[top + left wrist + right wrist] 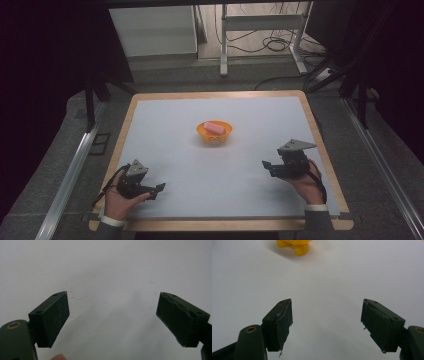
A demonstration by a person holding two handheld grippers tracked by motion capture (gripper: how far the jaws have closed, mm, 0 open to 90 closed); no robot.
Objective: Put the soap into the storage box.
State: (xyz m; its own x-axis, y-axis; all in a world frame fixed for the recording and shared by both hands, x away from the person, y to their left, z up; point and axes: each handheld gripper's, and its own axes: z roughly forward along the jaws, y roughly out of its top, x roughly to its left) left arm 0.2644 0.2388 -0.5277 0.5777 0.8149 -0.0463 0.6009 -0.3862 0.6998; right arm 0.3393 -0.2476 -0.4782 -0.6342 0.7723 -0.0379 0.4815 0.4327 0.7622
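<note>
1. The right gripper (270,166) sits low over the right part of the table, held in the person's right hand (306,184), its tip turned toward the table's middle. In the right gripper view its two black jaws stand wide apart with only bare white surface between them; nothing is gripped. The pads look worn, with frayed edges.

2. The left gripper (159,189) rests near the front left corner of the table, held in the person's left hand (117,197). In the left gripper view its jaws are likewise spread wide, with plain white tabletop in the gap and nothing between the pads. A fingertip (58,357) peeks in at the bottom edge of that view.

3. An orange bowl (214,132) stands near the middle of the table, well apart from both grippers and roughly between them, farther from the person. In the right gripper view its yellow-orange base (295,245) shows at the top edge, ahead of the jaws and left of centre.

4. A pink object (215,126) lies inside the bowl, resting across its hollow.

5. The table (165,115) has a white top with a light wooden border. Beyond its far edge stands a white metal frame (260,22) with cables (272,45) on the floor.
</note>
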